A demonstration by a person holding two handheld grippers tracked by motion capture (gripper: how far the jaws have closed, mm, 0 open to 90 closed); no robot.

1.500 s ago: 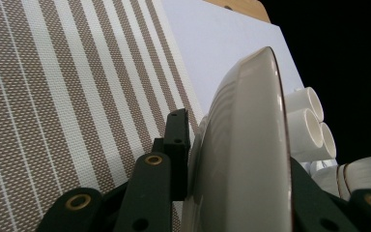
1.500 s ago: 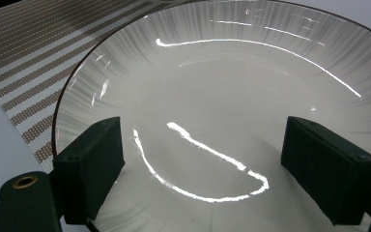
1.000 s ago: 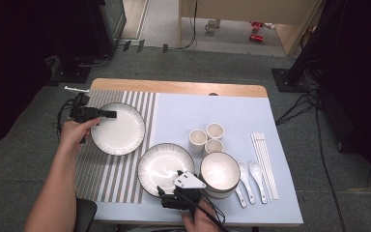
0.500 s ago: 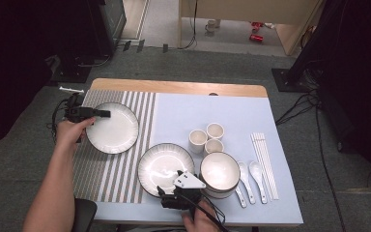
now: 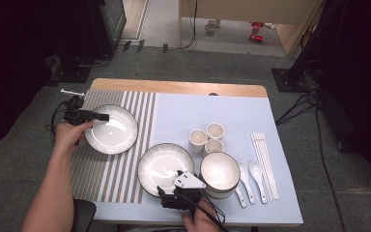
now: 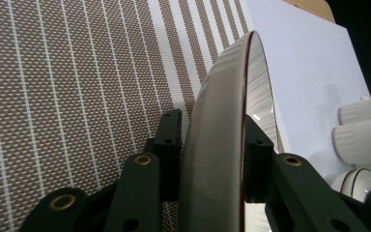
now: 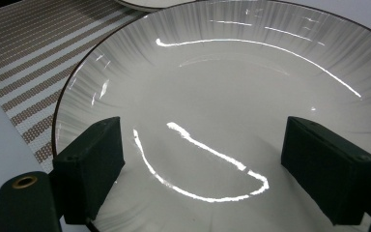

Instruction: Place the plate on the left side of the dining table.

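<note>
With its jaws astride the rim of the far plate (image 6: 222, 145), one pad under and one over, the left gripper (image 5: 89, 116) has just been easing open; whether the pads press the rim cannot be told. That plate sits on the striped mat (image 5: 125, 179) at the table's left. Spread wide and holding nothing, the right gripper (image 7: 217, 164) hangs over the near plate (image 5: 165, 166), which straddles the mat's edge and the blue cloth (image 5: 193, 113). Beside it lie a bowl (image 5: 220, 171), three cups (image 5: 206, 137), two spoons (image 5: 251, 174) and chopsticks (image 5: 264, 162). No writing is legible.
</note>
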